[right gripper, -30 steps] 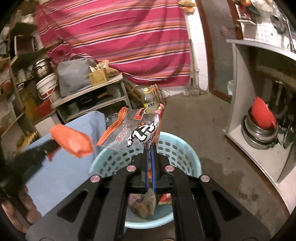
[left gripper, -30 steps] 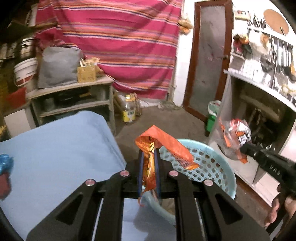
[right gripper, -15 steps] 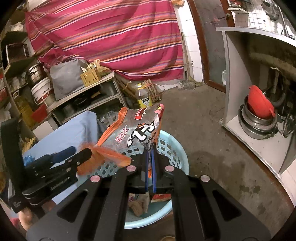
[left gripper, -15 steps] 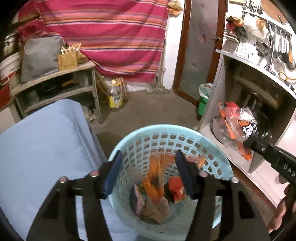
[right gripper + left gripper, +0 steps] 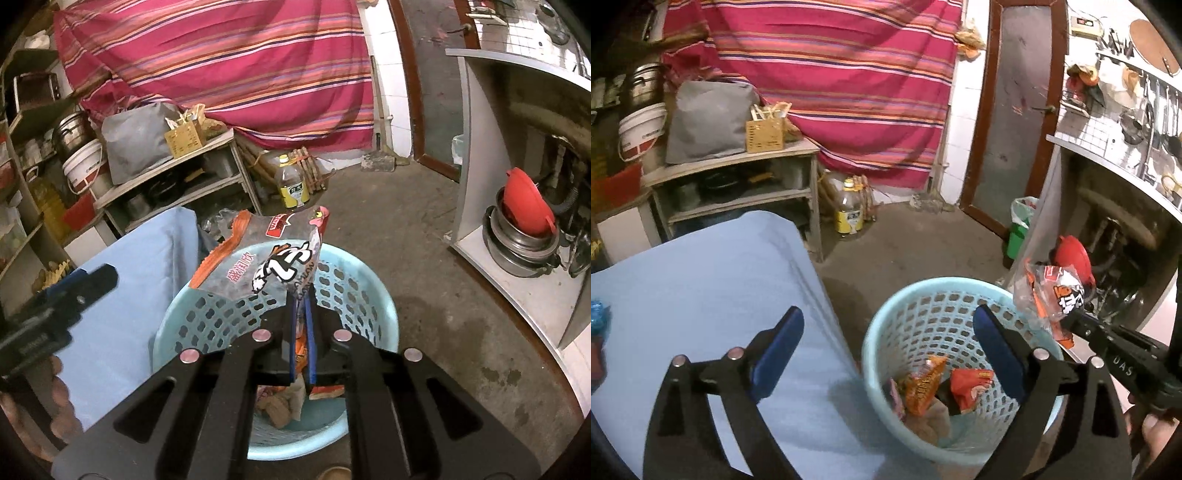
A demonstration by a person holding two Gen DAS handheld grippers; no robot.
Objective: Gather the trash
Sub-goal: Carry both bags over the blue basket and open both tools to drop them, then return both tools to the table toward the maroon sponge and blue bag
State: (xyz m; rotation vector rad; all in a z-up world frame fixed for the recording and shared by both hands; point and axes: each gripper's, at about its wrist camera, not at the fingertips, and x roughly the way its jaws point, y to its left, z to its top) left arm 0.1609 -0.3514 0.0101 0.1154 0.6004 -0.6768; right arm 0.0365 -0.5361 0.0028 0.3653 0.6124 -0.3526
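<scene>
Above the basket (image 5: 373, 291), right jaws, opening, grip an upright wrapper (image 5: 273, 258) (left jaws opening, empty).

Our left gripper (image 5: 888, 341) points downward, jaws opening wide with nothing between them. Our right gripper (image 5: 302, 308) tilts down too, jaws just starting to part, a wrapper (image 5: 275, 254) still pinched between them.

Striped cloth (image 5: 831, 74), oil bottle (image 5: 293, 183)

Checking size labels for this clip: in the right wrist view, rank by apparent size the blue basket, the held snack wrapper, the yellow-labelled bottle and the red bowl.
1. blue basket
2. snack wrapper, though it sits nearer the camera
3. red bowl
4. yellow-labelled bottle
</scene>
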